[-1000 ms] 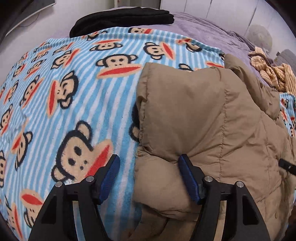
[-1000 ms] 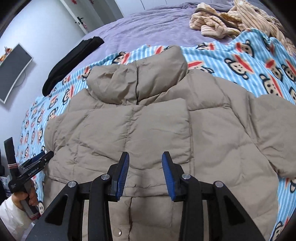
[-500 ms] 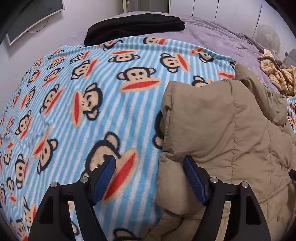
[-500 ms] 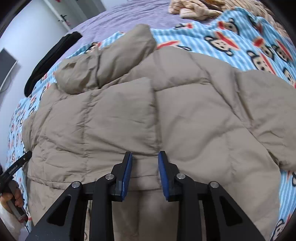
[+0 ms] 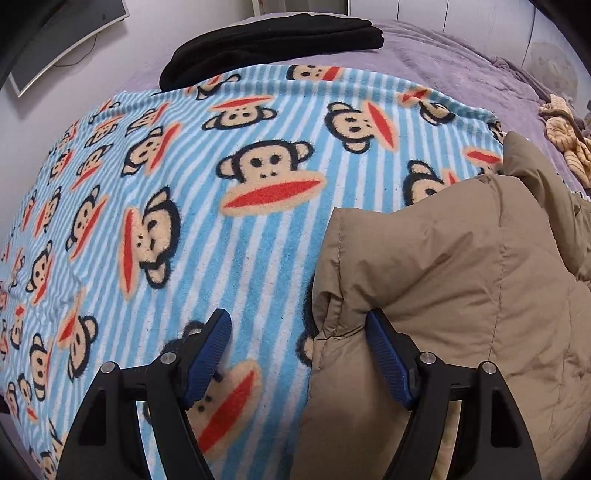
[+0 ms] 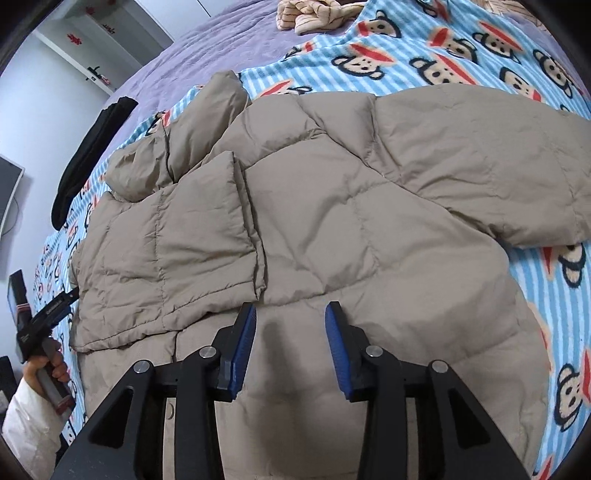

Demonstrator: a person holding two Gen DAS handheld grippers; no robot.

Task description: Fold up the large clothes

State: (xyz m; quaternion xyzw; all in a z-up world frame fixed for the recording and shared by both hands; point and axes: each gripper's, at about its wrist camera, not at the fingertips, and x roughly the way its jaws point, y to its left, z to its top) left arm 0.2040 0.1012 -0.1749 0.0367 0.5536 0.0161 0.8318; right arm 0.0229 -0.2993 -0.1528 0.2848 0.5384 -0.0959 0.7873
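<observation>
Both grippers have slid sideways. Left sleeve (image 6: 166,254) lies folded; left gripper (image 5: 299,354) released; right gripper (image 6: 290,332) opening, empty. Next: right sleeve (image 6: 480,158).

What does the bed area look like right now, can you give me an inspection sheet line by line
Surface: monkey-print striped blanket over a purple bedspread.
Job's things: tan puffer jacket lying flat, one sleeve folded across the body, other sleeve spread out.
Clutter: folded black garment and a striped beige garment at the far side.
Grippers: left gripper open at the jacket's edge, holding nothing; right gripper opening above the jacket, nothing between its jaws.
Cables: one hanging below the wall screen.
Surroundings: white walls.
</observation>
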